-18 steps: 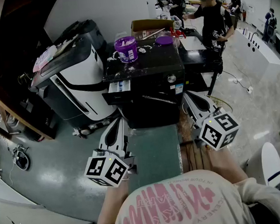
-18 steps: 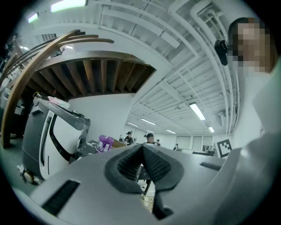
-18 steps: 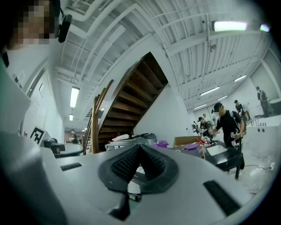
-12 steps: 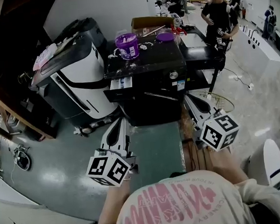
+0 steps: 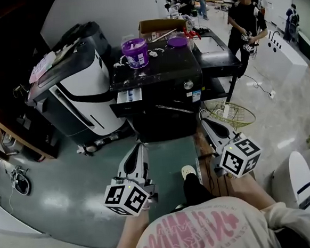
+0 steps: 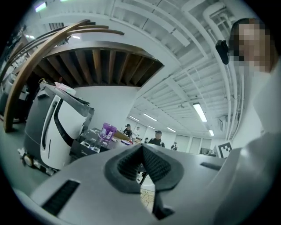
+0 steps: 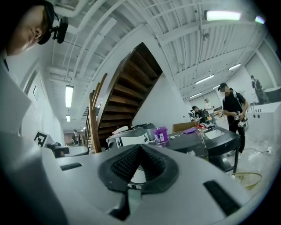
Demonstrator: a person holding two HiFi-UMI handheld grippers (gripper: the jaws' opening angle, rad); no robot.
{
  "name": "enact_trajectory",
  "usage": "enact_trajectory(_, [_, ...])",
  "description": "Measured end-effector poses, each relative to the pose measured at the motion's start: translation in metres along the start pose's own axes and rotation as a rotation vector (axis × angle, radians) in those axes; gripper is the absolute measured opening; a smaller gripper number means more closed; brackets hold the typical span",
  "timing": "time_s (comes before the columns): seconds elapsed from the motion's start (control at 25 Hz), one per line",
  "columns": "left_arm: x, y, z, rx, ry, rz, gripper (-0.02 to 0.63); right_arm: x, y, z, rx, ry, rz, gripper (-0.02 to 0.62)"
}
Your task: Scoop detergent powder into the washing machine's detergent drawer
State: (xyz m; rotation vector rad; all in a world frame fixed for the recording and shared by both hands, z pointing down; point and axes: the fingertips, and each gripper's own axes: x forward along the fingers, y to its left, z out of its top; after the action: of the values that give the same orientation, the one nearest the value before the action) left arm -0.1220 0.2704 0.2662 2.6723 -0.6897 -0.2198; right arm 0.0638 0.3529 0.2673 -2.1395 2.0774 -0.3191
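At the left of the head view a white, glossy-panelled appliance [image 5: 80, 92] with a dark lid is leaning beside the black washing machine [image 5: 165, 85]. Below it, at lower centre-left, the left gripper [image 5: 137, 149] is pointing level toward the machine, well short of it, with its ribbed dark pads pressing together on nothing, as the left gripper view confirms [image 6: 142, 151]. It is probably being carried forward at rest, since nothing is yet within reach. The detergent drawer [image 5: 129, 96], a shallow pale tray with compartments, is standing pulled out from the machine's upper left corner, apparently so powder can go straight in. Just above it, on the machine's flat, matt black top, the round purple tub [image 5: 137, 52] is sitting open, with pale specks lying around its base. That puts the powder just beside the drawer. A flat purple lid [image 5: 178, 41] is lying further right on the same top. The right gripper [image 5: 205, 123] is likewise aiming level at the machine with its jaws closed and empty [image 7: 139, 149]. Right of it a round wire basket [image 5: 231, 113] is resting on the floor, and a person in dark clothes [image 5: 245, 20] is standing at the upper right.
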Motion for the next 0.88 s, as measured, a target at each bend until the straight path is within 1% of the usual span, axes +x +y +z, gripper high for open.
enact_trajectory(0.16, [0.011,0.007,-0.012,-0.014,0.018,0.024,0.002,0.008,-0.015,-0.01,0.018,0.042,-0.021,0.0])
enact_trajectory(0.36, [0.029,0.02,-0.013,-0.013,0.024,0.047,0.002,0.028,-0.037,-0.01,0.063,0.053,-0.029,0.0])
enact_trajectory(0.48, [0.046,0.025,-0.01,-0.013,0.02,0.043,0.002,0.043,-0.052,-0.01,0.093,0.064,-0.044,0.0])
enact_trajectory(0.56, [0.057,0.028,-0.007,-0.013,0.013,0.039,0.002,0.053,-0.059,-0.008,0.115,0.072,-0.038,0.0])
enact_trajectory(0.72, [0.085,0.035,0.003,-0.005,0.002,0.042,0.002,0.077,-0.077,0.004,0.11,0.074,-0.033,0.0])
enact_trajectory(0.88, [0.113,0.046,0.018,-0.002,-0.019,0.051,0.003,0.111,-0.092,0.018,0.139,0.069,-0.001,0.0])
